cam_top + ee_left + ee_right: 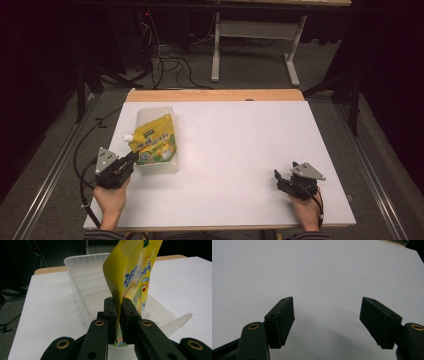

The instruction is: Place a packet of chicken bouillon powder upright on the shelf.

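Note:
A yellow spouted pouch (155,140) lies tilted over a clear plastic bin (150,112) at the table's left, its white cap pointing left. My left gripper (134,157) is at the bin's near end. In the left gripper view the pouch (135,272) stands up from the bin (82,262), and my left gripper (119,305) is shut on its lower edge, with the pads tight against both sides. My right gripper (285,175) rests low at the table's near right. In the right gripper view its jaws (327,320) stand wide open over bare white surface, with nothing between them.
The white tabletop (240,150) has a wooden strip (215,95) along its far edge. Beyond it, cables (165,60) lie on the floor next to a white desk frame (260,30). Metal rails run along both sides of the table.

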The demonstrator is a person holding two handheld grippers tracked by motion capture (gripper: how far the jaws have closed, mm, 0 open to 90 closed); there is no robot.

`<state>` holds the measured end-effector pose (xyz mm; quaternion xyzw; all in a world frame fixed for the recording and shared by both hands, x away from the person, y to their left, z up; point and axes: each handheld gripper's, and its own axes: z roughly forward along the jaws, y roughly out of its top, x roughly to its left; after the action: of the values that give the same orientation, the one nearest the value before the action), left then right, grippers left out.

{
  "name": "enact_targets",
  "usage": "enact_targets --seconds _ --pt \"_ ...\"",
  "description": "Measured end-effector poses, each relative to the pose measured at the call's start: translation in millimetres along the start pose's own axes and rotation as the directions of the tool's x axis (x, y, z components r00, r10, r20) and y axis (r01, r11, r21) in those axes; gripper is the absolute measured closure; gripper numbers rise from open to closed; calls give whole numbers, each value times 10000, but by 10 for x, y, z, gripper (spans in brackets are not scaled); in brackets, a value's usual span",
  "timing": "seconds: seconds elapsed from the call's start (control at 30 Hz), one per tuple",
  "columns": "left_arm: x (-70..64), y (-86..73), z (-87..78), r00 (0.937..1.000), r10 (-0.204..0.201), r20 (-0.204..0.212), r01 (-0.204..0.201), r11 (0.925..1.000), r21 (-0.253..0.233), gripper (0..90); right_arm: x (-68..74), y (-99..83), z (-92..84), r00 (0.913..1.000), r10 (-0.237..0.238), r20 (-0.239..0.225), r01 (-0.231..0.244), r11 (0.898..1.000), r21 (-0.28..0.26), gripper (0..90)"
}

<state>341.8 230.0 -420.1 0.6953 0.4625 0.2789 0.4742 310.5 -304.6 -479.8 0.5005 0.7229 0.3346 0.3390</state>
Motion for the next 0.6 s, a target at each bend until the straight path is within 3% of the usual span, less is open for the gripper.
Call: enact_targets --seconds 0.13,0.23,0.4,0.6 --pt "18 4 -3 10000 -25 27 25 9999 99 803 -7 -1 -2 10000 4 5 -4 10000 -40 280" --pt "7 -10 -9 9999 -129 29 129 9999 -69 708 -5 -1 -3 10000 73 -35 -73 10000 -36 280" --pt "-46 3 -35 10000 79 -41 -80 9998 -194 560 -7 -2 -6 9999 109 -18 -109 9999 -58 280" --pt "-68 15 -124 10000 61 -60 -63 9994 -342 482 -6 -1 -4 10000 77 -61 -77 10000 -49 280"
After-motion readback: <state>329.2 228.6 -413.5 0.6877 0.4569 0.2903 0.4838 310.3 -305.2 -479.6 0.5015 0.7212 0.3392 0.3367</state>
